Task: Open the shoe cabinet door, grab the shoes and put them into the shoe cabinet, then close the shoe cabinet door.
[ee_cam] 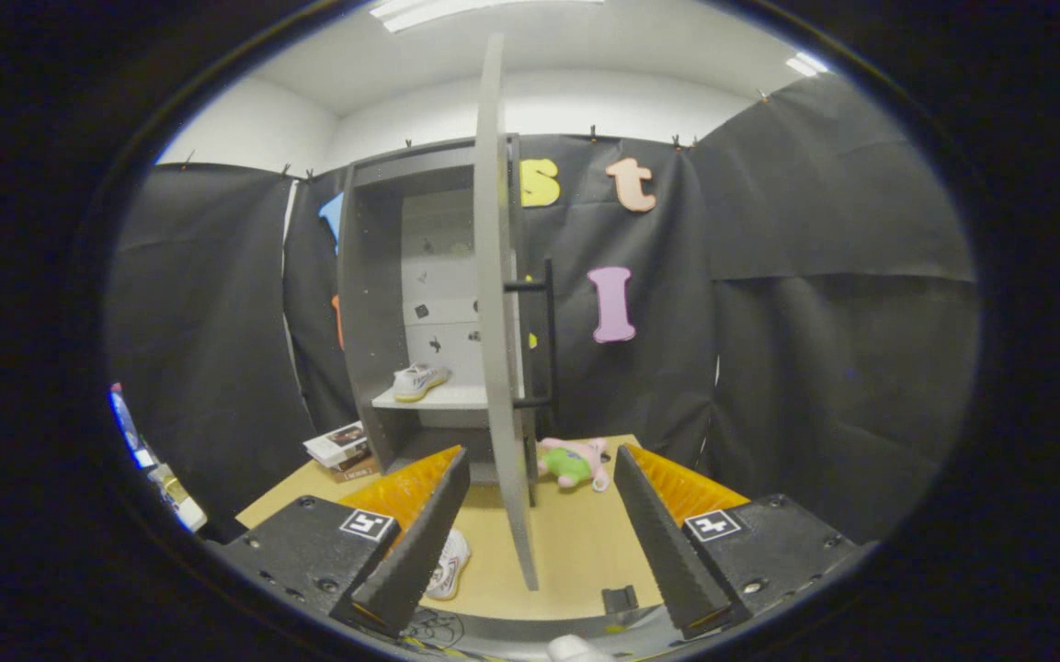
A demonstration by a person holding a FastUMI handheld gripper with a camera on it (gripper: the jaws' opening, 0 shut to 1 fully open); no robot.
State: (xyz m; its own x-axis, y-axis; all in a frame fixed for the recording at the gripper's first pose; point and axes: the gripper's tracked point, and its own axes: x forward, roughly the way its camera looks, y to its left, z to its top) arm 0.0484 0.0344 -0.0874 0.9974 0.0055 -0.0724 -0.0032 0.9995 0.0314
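Right now I have the jaws (539,515) spread wide and holding nothing, with the edge of the open cabinet door (493,303) standing upright between them and running away from me. The shoe cabinet (373,303) sits at the back of the table (575,542), its door swung out towards me on edge, the bar handle (548,336) on the door's right face. One white shoe (419,380) already rests on the cabinet's shelf (433,398). The second white shoe (449,563) lies on the table in front of the cabinet, left of the door's lower corner and partly hidden behind my left finger.

As I judge it, the step in hand is fetching that second shoe. I would pull back clear of the door edge, swing left of it, drop low and close on the shoe's upper, not its sole, keeping the door from being knocked shut.

Count: two shoes, one cabinet, one door, one handle, one plush toy (574,462) right of the door, one stack of books (343,449) left of the cabinet.
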